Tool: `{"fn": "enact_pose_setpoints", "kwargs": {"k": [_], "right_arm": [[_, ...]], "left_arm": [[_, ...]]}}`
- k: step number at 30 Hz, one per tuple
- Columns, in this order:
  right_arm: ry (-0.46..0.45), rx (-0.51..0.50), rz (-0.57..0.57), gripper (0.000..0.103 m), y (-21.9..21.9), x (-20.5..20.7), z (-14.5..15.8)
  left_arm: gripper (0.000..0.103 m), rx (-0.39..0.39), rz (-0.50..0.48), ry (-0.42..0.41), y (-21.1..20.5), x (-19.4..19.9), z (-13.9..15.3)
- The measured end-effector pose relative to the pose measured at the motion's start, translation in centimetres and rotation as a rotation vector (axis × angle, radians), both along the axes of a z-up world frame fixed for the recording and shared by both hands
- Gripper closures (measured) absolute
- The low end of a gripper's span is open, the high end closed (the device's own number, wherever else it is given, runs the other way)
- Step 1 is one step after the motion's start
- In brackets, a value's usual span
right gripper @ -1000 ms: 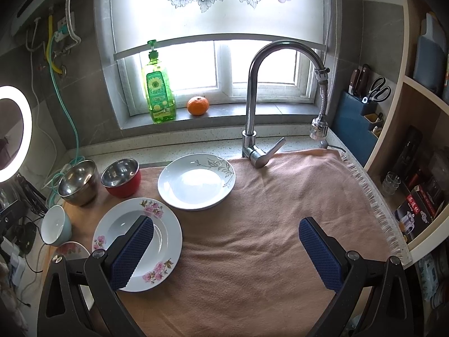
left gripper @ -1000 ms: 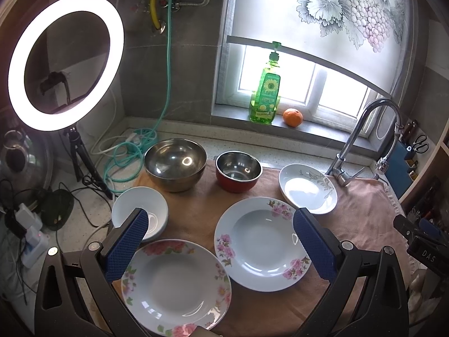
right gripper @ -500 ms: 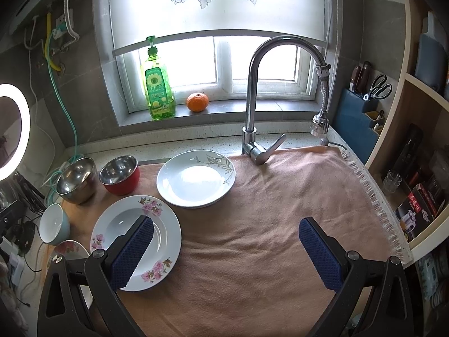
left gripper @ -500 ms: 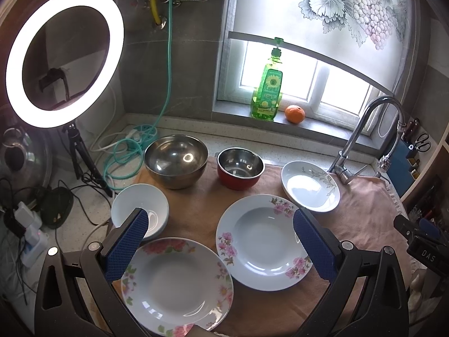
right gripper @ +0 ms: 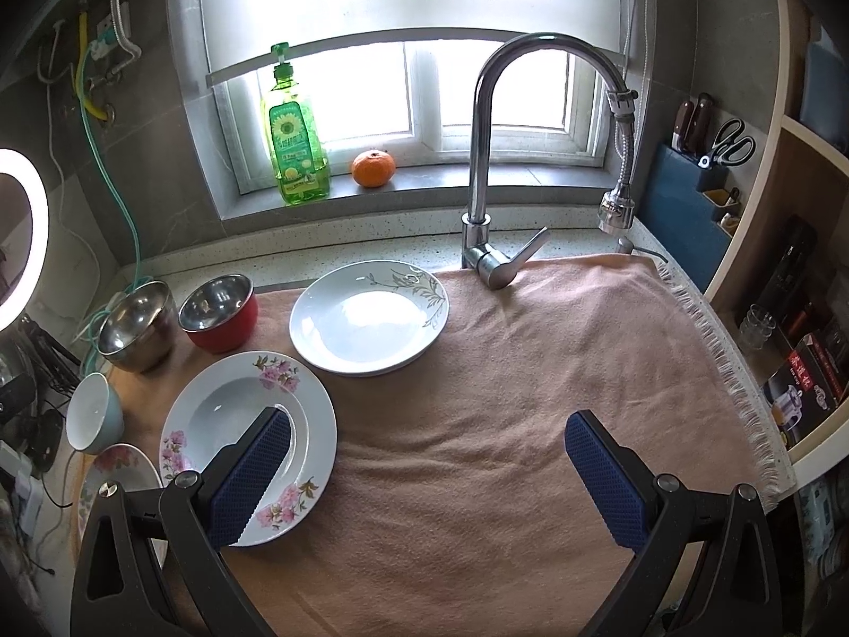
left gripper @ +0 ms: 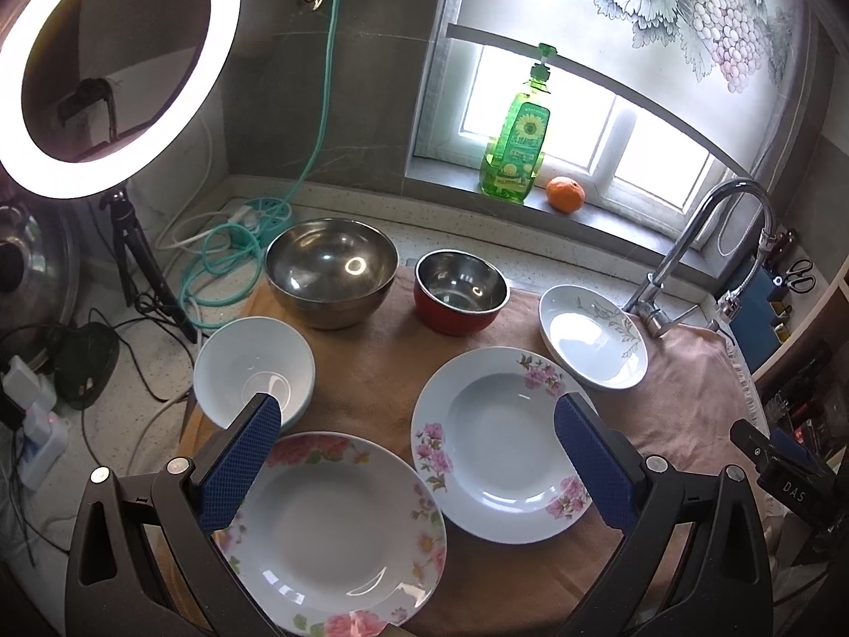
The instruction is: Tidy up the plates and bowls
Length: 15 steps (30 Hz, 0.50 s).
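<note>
On the peach towel lie a pink-flowered plate nearest me, a second flowered deep plate, and a white leaf-pattern plate. Behind stand a large steel bowl, a red steel-lined bowl and a pale blue bowl. My left gripper is open and empty above the two flowered plates. My right gripper is open and empty above the towel, right of the deep plate.
A tall faucet stands behind the towel. A green soap bottle and an orange sit on the windowsill. A ring light, hoses and cables crowd the left. A knife block and shelves stand at right.
Both grippers have shifted slightly forward and down toward the dishes. The dishes have not moved, and both grippers stay open.
</note>
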State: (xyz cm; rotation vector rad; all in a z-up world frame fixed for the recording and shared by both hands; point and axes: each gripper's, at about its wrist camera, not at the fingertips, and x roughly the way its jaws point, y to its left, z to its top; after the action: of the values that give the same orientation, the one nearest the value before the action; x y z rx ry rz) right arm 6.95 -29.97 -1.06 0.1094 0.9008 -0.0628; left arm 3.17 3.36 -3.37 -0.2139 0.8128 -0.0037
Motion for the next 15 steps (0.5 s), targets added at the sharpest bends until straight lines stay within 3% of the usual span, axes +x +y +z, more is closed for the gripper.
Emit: {"fn": "enact_pose_setpoints", "kwargs": {"k": [7, 9, 13, 15], "right_arm": [[0.033, 0.097, 0.031, 0.001, -0.8, 0.7, -2.3], [0.040, 0.106, 0.055, 0.001, -0.7, 1.0, -3.0], [0.068, 0.118, 0.085, 0.001, -0.5, 1.6, -4.3], [0.085, 0.121, 0.093, 0.013, -0.5, 2.1, -5.2]], "left_arm": [[0.020, -0.031, -0.013, 0.086, 1.6, 2.1, -2.6], [0.034, -0.056, -0.031, 0.112, 1.9, 2.6, -3.5], [0.054, -0.088, -0.045, 0.171, 2.2, 3.9, -5.3], [0.055, -0.125, -0.062, 0.199, 2.2, 4.6, -6.1]]}}
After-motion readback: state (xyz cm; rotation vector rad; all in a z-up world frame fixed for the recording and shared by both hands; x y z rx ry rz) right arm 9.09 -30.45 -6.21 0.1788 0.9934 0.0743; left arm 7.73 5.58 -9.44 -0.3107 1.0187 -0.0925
